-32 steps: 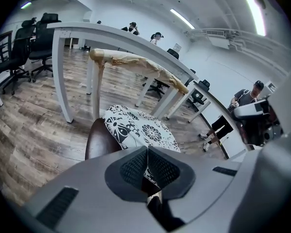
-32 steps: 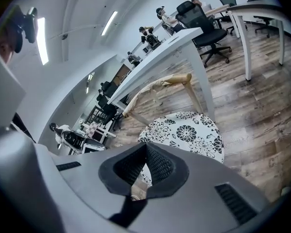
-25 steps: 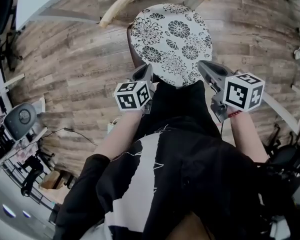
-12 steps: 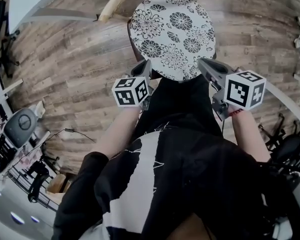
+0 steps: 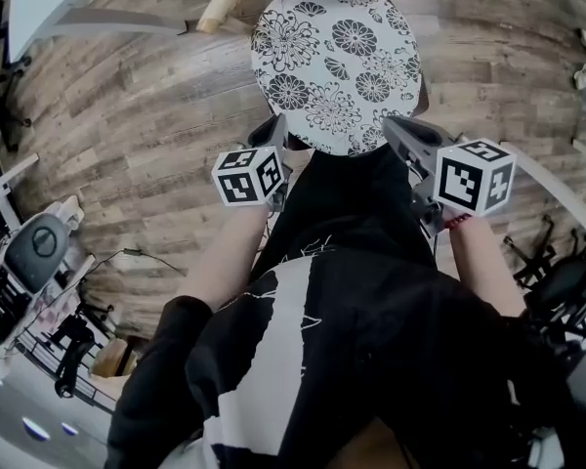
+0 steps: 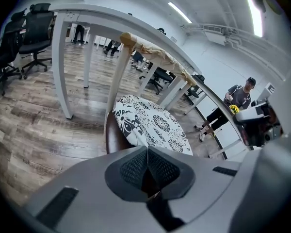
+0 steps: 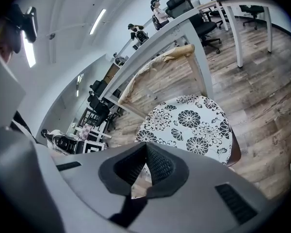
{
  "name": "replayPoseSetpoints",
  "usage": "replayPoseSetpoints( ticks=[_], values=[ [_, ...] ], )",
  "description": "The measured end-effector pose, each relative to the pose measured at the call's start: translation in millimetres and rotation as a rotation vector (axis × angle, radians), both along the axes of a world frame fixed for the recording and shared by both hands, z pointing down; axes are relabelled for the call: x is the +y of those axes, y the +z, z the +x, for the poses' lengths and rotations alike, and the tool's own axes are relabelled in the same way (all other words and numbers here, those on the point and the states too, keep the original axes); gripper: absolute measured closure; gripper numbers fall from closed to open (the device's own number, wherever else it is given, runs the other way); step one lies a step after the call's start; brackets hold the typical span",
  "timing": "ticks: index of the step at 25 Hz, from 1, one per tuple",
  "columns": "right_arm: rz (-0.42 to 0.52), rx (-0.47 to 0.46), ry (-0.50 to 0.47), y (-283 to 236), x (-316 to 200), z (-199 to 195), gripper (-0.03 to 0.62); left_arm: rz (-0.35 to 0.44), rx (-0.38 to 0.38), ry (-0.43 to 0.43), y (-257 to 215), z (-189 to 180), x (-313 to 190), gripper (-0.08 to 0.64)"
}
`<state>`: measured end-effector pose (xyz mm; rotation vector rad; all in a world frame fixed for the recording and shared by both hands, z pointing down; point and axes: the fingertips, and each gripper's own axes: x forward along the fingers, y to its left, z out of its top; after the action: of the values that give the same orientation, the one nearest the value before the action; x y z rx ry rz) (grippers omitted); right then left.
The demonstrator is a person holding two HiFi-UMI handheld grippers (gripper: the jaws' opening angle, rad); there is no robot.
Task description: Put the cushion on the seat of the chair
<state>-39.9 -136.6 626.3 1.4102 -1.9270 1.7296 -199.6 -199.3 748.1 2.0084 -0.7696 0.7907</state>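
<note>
Clenching on the near rim of the round white black-flowered cushion, left gripper and right gripper hold it over the dark brown chair seat

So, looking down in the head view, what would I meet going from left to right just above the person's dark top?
left gripper → cushion → right gripper

No legible text, brand or number is found; only square black-and-white marker patterns are carried on the left gripper cube and right gripper cube.
</note>
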Motion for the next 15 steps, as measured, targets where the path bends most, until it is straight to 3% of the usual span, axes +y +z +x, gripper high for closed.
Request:
replayPoseSetpoints(
  ticks=[15],
  values=[
    [-0.035,-0.015,-0.005,15.2,1.4,-5.8,0.577,-0.08,-0.099,-0.006,48.8,-22.7,6.3,0.549]
  ],
)
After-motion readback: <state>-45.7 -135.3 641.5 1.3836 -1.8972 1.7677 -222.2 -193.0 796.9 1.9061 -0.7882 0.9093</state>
